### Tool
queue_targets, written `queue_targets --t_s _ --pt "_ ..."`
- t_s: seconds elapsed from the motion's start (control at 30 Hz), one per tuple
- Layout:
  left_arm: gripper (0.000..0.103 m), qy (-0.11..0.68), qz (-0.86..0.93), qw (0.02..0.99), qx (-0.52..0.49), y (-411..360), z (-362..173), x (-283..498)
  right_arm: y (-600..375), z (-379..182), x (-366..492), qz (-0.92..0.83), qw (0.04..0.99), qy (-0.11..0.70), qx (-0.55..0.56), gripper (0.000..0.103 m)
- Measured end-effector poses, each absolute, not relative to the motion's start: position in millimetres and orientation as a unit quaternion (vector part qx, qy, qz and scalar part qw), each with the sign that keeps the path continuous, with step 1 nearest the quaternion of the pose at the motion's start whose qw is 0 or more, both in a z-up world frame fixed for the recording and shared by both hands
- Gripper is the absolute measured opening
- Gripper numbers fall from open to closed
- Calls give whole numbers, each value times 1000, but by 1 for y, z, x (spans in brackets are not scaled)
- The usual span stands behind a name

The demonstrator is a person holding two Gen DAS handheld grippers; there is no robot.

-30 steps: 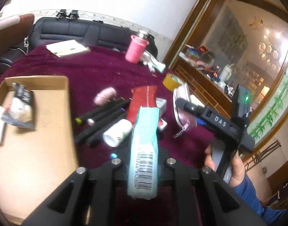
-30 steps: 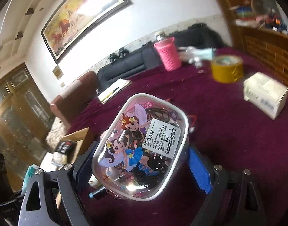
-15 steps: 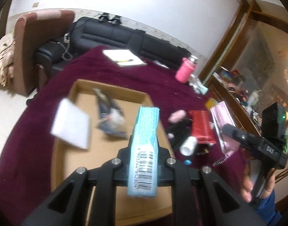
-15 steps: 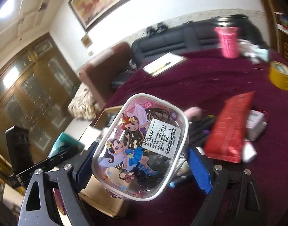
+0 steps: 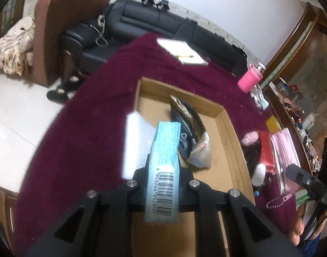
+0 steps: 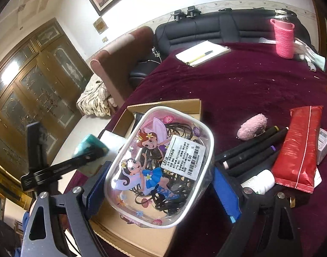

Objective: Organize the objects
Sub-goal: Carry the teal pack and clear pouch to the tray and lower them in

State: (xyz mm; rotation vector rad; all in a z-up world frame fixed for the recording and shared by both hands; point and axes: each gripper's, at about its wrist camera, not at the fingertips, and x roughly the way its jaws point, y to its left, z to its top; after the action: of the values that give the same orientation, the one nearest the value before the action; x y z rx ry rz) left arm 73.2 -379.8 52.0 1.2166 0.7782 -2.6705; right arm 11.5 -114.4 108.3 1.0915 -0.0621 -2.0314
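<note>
Holding one teal box (image 5: 163, 167), one clear pouch (image 6: 159, 167)

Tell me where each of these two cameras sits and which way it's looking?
Left wrist: on the left tool, looking down its fingers at the teal pack it grips, above the cardboard box; a hand shows at the right edge.
Right wrist: on the right tool, looking over the clear pouch it holds toward the box and sofa; the left tool shows.
Shared: box, notepad, pink bottle.
</note>
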Motion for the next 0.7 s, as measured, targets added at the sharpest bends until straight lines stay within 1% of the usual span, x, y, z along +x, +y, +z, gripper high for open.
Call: queue_targets --t_s 0.17,0.37,0.7 --pt "15 256 -864 24 432 -362 41 50 -124 105 6 -799 404 -20 445 93" --pt "15 242 -864 34 439 -361 40 45 -148 100 -5 -797 397 -8 455 93" --pt "15 249 -849 40 464 -354 36 22 -207 81 -44 -801 358 67 475 93"
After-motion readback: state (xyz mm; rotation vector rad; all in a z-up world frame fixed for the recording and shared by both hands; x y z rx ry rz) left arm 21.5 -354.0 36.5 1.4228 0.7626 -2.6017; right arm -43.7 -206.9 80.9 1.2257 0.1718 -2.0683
